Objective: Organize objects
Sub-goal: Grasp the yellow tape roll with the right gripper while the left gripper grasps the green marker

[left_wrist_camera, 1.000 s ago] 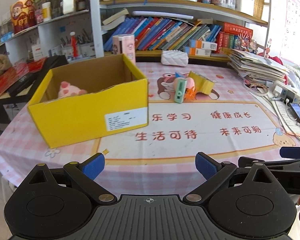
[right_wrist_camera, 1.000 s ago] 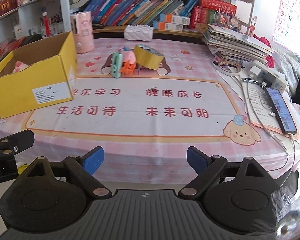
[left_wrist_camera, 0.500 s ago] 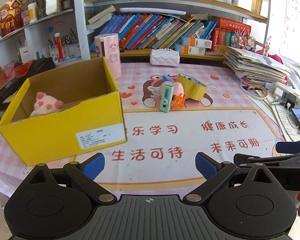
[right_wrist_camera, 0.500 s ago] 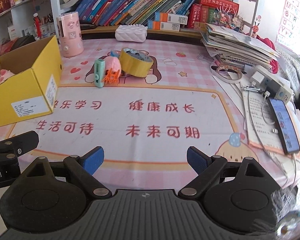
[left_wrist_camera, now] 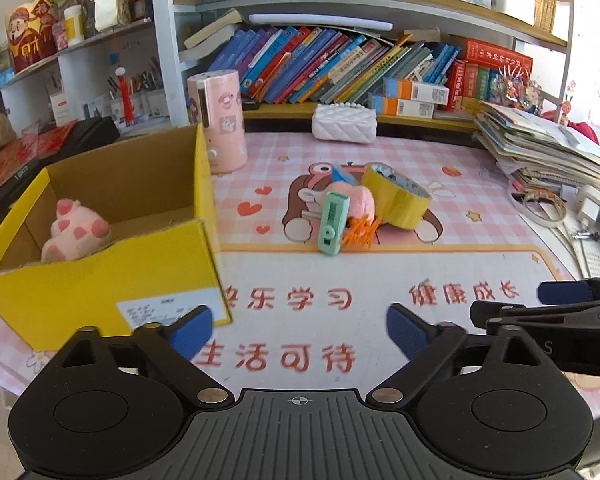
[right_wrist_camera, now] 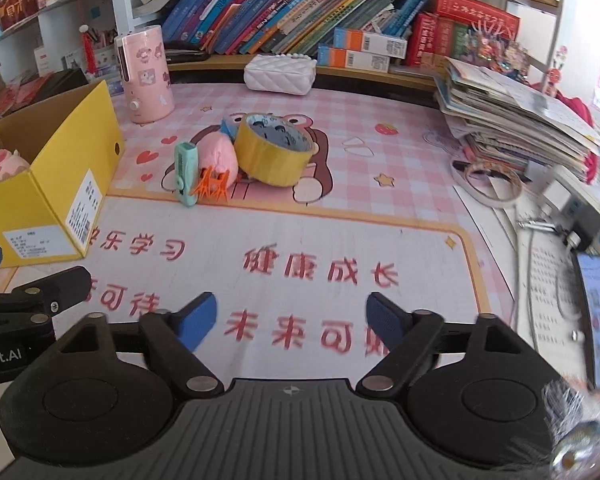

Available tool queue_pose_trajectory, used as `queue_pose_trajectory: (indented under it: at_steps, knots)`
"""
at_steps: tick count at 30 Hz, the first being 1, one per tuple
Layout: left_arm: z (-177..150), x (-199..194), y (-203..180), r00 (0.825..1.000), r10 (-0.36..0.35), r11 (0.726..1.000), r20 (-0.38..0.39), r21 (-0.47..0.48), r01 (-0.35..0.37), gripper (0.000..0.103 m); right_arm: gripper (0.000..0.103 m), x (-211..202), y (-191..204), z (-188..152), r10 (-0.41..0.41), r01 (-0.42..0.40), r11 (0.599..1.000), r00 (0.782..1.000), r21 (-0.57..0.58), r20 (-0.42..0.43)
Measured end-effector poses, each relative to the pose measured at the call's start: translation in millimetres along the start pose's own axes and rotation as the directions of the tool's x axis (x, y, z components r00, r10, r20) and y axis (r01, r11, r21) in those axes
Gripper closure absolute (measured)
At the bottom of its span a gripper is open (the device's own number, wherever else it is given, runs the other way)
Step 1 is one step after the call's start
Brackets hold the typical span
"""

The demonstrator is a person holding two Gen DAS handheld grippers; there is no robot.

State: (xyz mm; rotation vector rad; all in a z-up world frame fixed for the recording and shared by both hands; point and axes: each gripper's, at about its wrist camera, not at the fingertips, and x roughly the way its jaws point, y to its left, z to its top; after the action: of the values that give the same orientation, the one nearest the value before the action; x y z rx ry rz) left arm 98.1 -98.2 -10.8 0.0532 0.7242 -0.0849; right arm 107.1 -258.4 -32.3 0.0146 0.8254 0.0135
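A small pile lies mid-table: a yellow tape roll [left_wrist_camera: 396, 198] [right_wrist_camera: 272, 152], a pink soft toy [left_wrist_camera: 360, 202] [right_wrist_camera: 216, 154], a mint-green stapler-like piece [left_wrist_camera: 332, 222] [right_wrist_camera: 186, 174] and an orange clip [left_wrist_camera: 360, 234] [right_wrist_camera: 212, 190]. An open yellow box [left_wrist_camera: 100, 280] [right_wrist_camera: 48, 196] stands on the left with a pink plush [left_wrist_camera: 76, 232] inside. My left gripper [left_wrist_camera: 298, 332] and right gripper [right_wrist_camera: 290, 318] hover over the mat short of the pile; the jaws of both are closing with nothing between them.
A pink canister [left_wrist_camera: 220, 120] and a white quilted pouch [left_wrist_camera: 344, 124] stand behind the pile. Stacked papers [right_wrist_camera: 512, 116], a tape ring [right_wrist_camera: 492, 184], a power strip and a phone [right_wrist_camera: 596, 320] crowd the right edge. Bookshelves line the back.
Both grippers have advanced toward the pile, which now looks larger and nearer. The box has slid left in both views. The right jaws have narrowed visibly, the left only slightly.
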Motion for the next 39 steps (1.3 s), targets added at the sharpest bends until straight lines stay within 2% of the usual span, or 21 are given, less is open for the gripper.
queue_pose_trajectory:
  at_steps: [1, 3, 11, 17, 21, 28, 32, 34, 35, 39]
  knots:
    - [2.7, 3.3, -2.8, 1.0, 0.003, 1.0, -0.003, -0.003, -0.003, 0.015, 0.038, 3.1, -4.2, 3.4, 0.011, -0.011, 1.0, 1.0, 0.002, 0.0]
    - [7.7, 9.8, -7.4, 1.0, 0.009, 1.0, -0.006, -0.01, -0.009, 0.02, 0.039, 8.1, -10.8, 9.6, 0.035, -0.035, 0.999, 0.999, 0.003, 0.006]
    - [32.8, 45.3, -26.8, 1.0, 0.026, 1.0, 0.002, -0.016, -0.026, 0.038, 0.04, 33.3, -37.9, 44.9, 0.064, -0.065, 0.998, 0.996, 0.016, 0.061]
    - [53.1, 83.9, -33.5, 0.999, 0.045, 0.998, 0.001, -0.054, -0.045, 0.039, 0.039, 57.4, -57.7, 77.6, 0.083, -0.089, 0.995, 0.992, 0.053, 0.097]
    - [62.9, 109.0, -31.5, 0.999, 0.033, 0.994, -0.004, -0.105, -0.033, 0.039, 0.034, 70.7, -64.4, 95.0, 0.133, -0.141, 0.987, 0.985, 0.076, 0.111]
    - [68.7, 142.8, -22.7, 1.0, -0.006, 0.986, -0.008, -0.168, 0.004, 0.042, 0.017, 93.6, -64.7, 115.3, 0.239, -0.25, 0.962, 0.966, 0.11, 0.101]
    - [68.7, 149.0, -17.1, 0.998, -0.068, 0.975, 0.001, -0.212, 0.066, 0.058, 0.01, 107.5, -61.1, 120.8, 0.294, -0.302, 0.943, 0.953, 0.141, 0.079]
    - [67.9, 148.5, -16.3, 0.997, -0.075, 0.975, 0.009, -0.21, 0.076, 0.063, 0.008, 114.8, -57.5, 123.0, 0.31, -0.317, 0.937, 0.948, 0.148, 0.067]
    - [67.3, 147.5, -14.8, 0.997, -0.078, 0.974, 0.011, -0.211, 0.079, 0.07, 0.008, 118.8, -55.5, 123.9, 0.316, -0.321, 0.935, 0.947, 0.15, 0.062]
    - [68.6, 135.8, -3.9, 0.997, -0.07, 0.966, 0.014, -0.248, 0.072, 0.079, 0.008, 137.0, -49.5, 127.3, 0.32, -0.322, 0.932, 0.947, 0.164, 0.04]
